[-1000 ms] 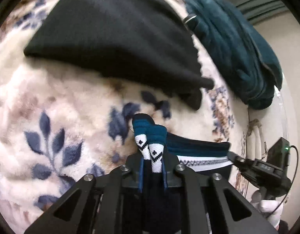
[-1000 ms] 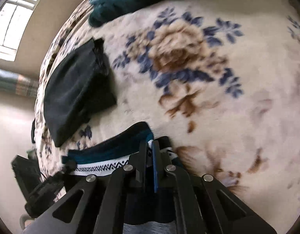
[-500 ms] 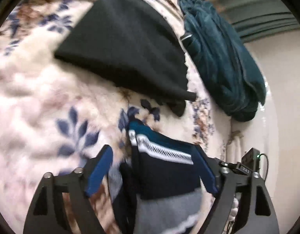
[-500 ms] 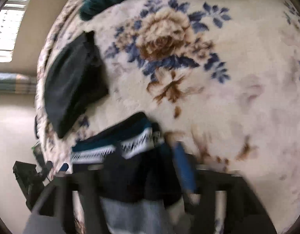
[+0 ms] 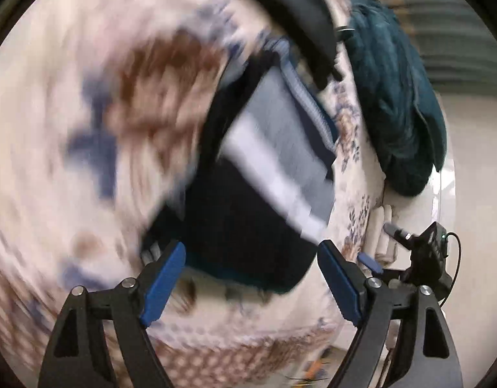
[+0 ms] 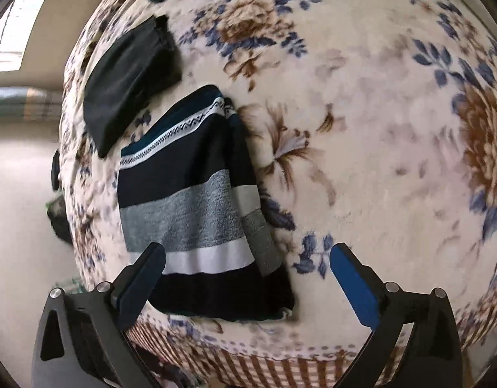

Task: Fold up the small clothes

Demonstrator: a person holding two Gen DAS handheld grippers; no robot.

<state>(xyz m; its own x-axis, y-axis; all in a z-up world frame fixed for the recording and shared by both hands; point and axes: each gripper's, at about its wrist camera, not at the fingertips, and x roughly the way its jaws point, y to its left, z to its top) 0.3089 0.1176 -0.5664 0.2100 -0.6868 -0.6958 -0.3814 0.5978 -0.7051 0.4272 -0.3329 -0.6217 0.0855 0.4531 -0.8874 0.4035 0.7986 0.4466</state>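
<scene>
Both my left tool (image 5: 251, 278) and right tool (image 6: 248, 274) gape wide, holding nothing; striped sweater (image 6: 190, 200) lies folded mid-left on the bed (image 6: 361, 129).

No legible text anywhere.

My left gripper (image 5: 251, 270) and right gripper (image 6: 248, 270) have black angular frames, silver screws and blue-padded fingers (image 6: 353, 279).

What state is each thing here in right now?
Striped navy, grey and white sweater: folded, lying flat, released.
Black folded cloth: folded, beside the sweater.
Teal fleece garment: heaped, unfolded.
Left gripper: open, empty.
Right gripper: open, empty.
</scene>
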